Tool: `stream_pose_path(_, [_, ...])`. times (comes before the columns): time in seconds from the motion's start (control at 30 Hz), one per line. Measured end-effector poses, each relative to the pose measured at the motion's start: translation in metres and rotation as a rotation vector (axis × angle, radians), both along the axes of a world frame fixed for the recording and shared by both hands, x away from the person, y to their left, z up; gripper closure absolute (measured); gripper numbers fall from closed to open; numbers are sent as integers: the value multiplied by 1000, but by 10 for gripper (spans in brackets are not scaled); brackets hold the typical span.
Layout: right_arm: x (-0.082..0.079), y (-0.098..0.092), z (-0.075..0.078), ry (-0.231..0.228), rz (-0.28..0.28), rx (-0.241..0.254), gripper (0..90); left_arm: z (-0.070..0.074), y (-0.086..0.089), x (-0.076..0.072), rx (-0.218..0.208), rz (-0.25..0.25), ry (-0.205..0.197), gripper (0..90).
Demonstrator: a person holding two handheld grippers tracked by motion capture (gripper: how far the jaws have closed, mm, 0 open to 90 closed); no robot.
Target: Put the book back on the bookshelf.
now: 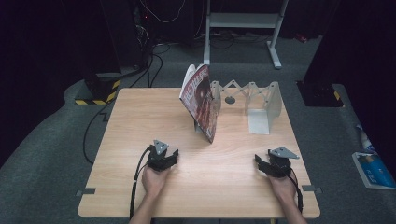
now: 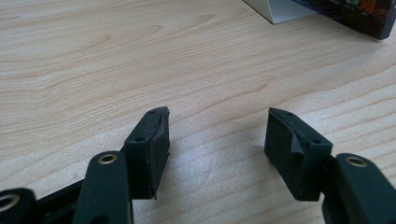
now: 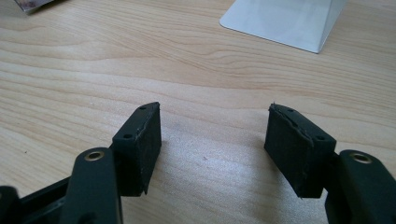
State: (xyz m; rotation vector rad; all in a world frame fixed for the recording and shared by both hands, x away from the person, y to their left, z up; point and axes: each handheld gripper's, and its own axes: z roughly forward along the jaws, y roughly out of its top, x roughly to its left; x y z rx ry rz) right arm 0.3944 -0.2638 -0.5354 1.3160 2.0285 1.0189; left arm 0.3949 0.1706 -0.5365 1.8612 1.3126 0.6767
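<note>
A book with a dark red cover (image 1: 201, 100) stands tilted on the wooden table (image 1: 140, 121), leaning at the left end of a white folding book rack (image 1: 252, 98). Near the front edge, a hand holds my left gripper (image 1: 173, 155) low over the table, jaws open with bare wood between them (image 2: 217, 114). The book's corner (image 2: 355, 14) and the rack's foot (image 2: 280, 9) lie beyond it. At the front right, my right gripper (image 1: 259, 161) is likewise open and empty (image 3: 215, 108), facing the rack's white end plate (image 3: 289, 18).
Cables (image 1: 140, 74) run over the grey floor behind the table's left side, past a black stand with a yellow-and-black striped foot (image 1: 95, 99). A white metal frame (image 1: 243, 28) stands behind. A blue packet (image 1: 373, 170) lies on the floor at the right.
</note>
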Motion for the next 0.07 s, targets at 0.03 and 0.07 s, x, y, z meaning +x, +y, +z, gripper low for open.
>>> stream_pose_path(0.03, [0, 0, 0, -1, 5, -1, 352, 0, 0, 0, 0, -1, 0, 394])
stream_pose_path(0.07, [0, 0, 0, -1, 6, -1, 349, 0, 0, 0, 0, -1, 0, 394])
